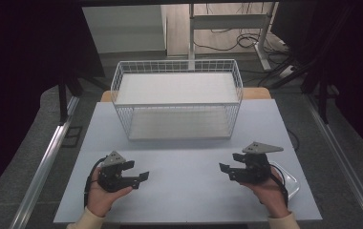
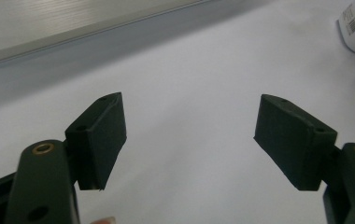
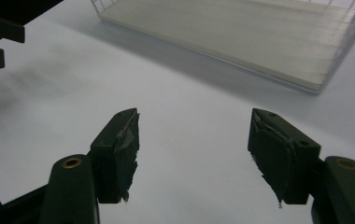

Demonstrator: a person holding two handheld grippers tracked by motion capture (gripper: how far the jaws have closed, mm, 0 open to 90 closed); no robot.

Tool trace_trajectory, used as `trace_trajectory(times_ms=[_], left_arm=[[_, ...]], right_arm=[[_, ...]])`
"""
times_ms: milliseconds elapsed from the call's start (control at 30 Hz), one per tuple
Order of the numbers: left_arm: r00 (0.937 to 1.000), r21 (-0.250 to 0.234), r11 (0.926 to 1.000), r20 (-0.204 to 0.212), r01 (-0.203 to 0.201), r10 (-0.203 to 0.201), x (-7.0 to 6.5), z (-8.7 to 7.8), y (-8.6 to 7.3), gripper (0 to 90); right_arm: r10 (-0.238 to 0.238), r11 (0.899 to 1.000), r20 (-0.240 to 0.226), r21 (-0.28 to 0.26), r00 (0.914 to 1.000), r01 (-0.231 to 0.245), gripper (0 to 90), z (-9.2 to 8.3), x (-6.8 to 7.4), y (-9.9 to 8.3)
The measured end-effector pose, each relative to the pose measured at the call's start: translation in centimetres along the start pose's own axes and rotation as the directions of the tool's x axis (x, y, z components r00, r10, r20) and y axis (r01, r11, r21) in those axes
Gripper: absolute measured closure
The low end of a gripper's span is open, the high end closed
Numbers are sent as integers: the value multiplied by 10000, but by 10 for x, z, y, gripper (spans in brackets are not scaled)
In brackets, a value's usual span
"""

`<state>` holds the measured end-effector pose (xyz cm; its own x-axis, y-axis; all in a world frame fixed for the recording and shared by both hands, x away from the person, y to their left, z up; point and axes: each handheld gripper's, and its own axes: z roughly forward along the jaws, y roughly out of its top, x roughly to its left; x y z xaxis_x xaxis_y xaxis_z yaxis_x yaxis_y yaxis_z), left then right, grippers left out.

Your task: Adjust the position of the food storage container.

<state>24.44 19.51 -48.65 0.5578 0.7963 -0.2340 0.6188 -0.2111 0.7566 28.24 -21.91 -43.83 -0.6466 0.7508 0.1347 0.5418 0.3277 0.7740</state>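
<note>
Grippers idle short of the wire basket [image 1: 177,98]: left gripper [image 1: 140,170] and right gripper [image 1: 226,166] both gape empty, seemingly readying a reach.

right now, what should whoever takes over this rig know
Left gripper: open, nothing between its jaws, low over the table at the near left.
Right gripper: open, holding nothing, at the near right, pointing toward the left one.
Wire basket: at the far middle of the table, nothing visible in it but its pale liner.
Clear tray: by the right hand, near the right edge; I cannot tell what is in it.
Done: nothing has been put in the basket.
Left: probably picking from the tray and loading the basket.
</note>
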Motion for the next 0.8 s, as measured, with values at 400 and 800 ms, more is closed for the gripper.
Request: trace_trajectory(times_ms=[400, 800], left_arm=[[10000, 48, 10000, 11, -4, 4, 0, 1, -1, 246], [10000, 76, 10000, 13, 1, -1, -1, 1, -2, 245]], right_arm=[[429, 9991, 661, -5, 9969, -430, 384, -26, -29, 0], [629, 9977, 1138, 167, 9915, -653, 441, -38, -49, -5]])
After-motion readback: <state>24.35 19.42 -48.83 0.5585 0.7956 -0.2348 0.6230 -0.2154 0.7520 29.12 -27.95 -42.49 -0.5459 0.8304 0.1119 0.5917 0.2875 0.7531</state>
